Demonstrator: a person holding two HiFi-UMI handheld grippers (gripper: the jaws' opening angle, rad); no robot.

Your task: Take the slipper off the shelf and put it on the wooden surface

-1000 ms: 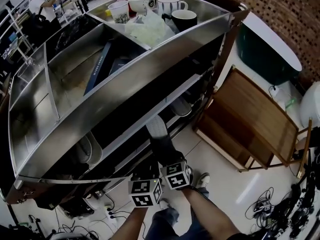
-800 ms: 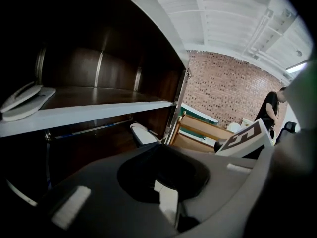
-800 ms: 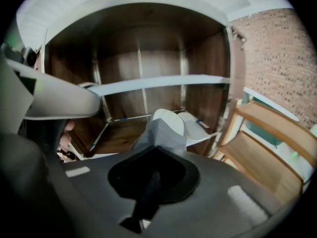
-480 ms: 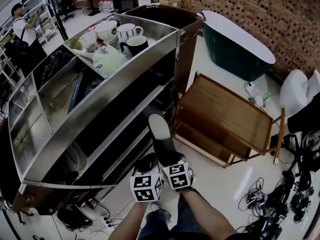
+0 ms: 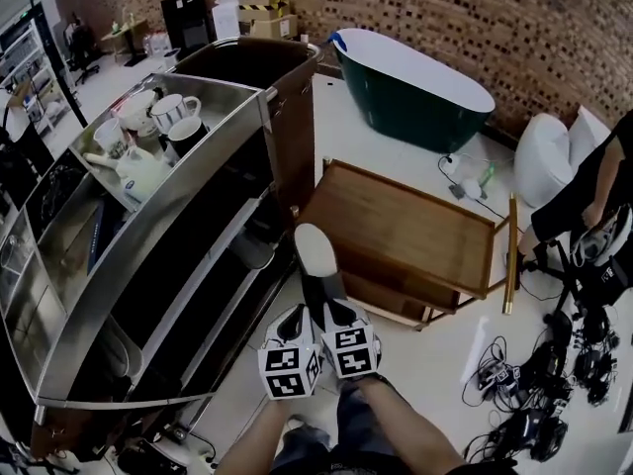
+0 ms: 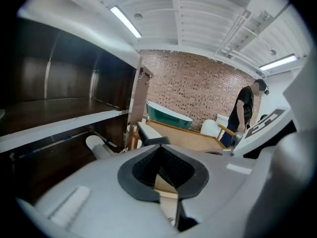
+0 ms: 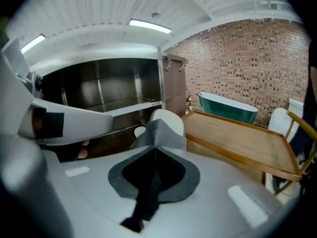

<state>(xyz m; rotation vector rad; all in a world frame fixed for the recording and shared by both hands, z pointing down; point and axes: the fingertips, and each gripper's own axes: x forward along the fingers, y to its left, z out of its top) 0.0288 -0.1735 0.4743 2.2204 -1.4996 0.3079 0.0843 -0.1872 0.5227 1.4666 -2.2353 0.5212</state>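
The slipper (image 5: pixel 315 257), pale sole with a grey strap, hangs in the air between the steel shelf unit (image 5: pixel 148 255) and the wooden table (image 5: pixel 406 216). My right gripper (image 5: pixel 327 311) is shut on its strap end. In the right gripper view the slipper (image 7: pixel 166 124) sticks out just past the jaws, left of the wooden top (image 7: pixel 237 138). My left gripper (image 5: pixel 294 324) hangs beside the right one, shut, holding nothing. In the left gripper view, the slipper (image 6: pixel 147 132) shows ahead of that gripper (image 6: pixel 159 151).
Mugs (image 5: pixel 176 117) and a white bag crowd the shelf unit's top tray. A pale object (image 5: pixel 254 251) lies on a lower shelf. A green bathtub (image 5: pixel 415 82) stands behind the table. Cables (image 5: pixel 534 384) litter the floor at right, near a person (image 5: pixel 584 191).
The slipper has come out of the shelf unit and swung right toward the wooden table, still in my right gripper. The view has turned right with it.
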